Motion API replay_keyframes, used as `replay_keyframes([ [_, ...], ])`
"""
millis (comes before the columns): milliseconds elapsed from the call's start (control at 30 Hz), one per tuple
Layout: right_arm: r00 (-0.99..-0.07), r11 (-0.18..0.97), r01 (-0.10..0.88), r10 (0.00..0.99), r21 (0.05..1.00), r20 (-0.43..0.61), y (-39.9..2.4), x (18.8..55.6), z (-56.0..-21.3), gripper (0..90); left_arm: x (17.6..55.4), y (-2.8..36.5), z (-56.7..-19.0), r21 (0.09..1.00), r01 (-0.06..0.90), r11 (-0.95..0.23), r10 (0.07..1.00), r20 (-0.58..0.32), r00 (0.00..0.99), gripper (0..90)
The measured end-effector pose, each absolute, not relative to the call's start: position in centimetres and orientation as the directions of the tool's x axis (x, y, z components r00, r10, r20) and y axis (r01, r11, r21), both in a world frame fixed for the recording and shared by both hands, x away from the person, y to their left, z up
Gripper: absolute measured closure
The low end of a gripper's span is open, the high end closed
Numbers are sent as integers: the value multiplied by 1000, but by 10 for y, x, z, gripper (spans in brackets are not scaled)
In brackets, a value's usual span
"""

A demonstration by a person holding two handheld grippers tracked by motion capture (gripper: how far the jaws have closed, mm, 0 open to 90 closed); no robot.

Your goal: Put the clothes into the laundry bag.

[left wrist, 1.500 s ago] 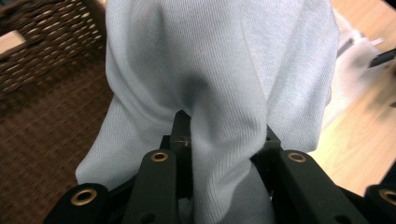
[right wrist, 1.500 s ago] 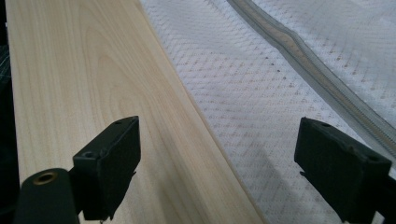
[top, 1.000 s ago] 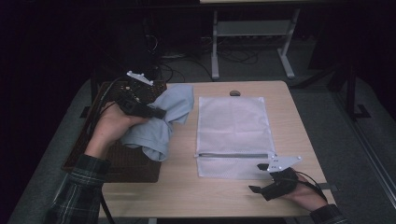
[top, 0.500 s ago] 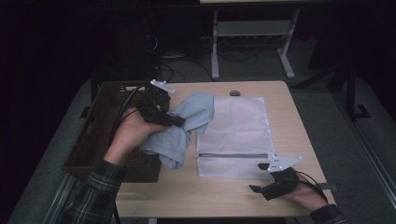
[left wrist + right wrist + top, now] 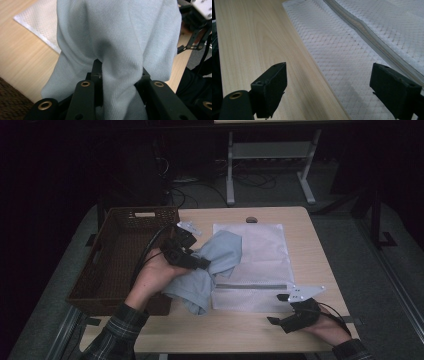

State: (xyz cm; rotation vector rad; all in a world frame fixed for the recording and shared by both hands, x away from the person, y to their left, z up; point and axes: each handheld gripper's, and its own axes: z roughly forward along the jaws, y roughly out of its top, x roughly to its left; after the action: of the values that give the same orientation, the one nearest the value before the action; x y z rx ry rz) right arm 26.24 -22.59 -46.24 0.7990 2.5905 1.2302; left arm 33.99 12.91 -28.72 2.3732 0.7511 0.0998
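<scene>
The left gripper (image 5: pixel 202 264) clamps a bunched pale blue cloth (image 5: pixel 210 270), held above the table (image 5: pixel 240 330) by the mesh bag's (image 5: pixel 260 255) left edge; the right gripper (image 5: pixel 280 309), jaws wide and empty, rests near the front right corner.

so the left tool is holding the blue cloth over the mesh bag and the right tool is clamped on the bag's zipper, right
Not quite: the right tool is open and grips nothing, its jaws standing wide apart above the mesh bag, as the right gripper view shows. The left tool does hold the blue cloth.
</scene>
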Motion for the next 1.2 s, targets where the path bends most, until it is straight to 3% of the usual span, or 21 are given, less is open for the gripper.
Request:
replay_keyframes([
  [367,-874,525,379,474,762,107,-229,261,-454,127,328,118,-322,579,500,-644,546,-111,831,692],
  [667,-863,494,379,494,783,106,-231,265,-449,143,319,115,-345,569,518,-639,563,-113,819,692],
  [1200,-883,497,334,462,801,81,-220,313,-440,327,321,118,-365,559,545,-625,570,-150,808,692],
])
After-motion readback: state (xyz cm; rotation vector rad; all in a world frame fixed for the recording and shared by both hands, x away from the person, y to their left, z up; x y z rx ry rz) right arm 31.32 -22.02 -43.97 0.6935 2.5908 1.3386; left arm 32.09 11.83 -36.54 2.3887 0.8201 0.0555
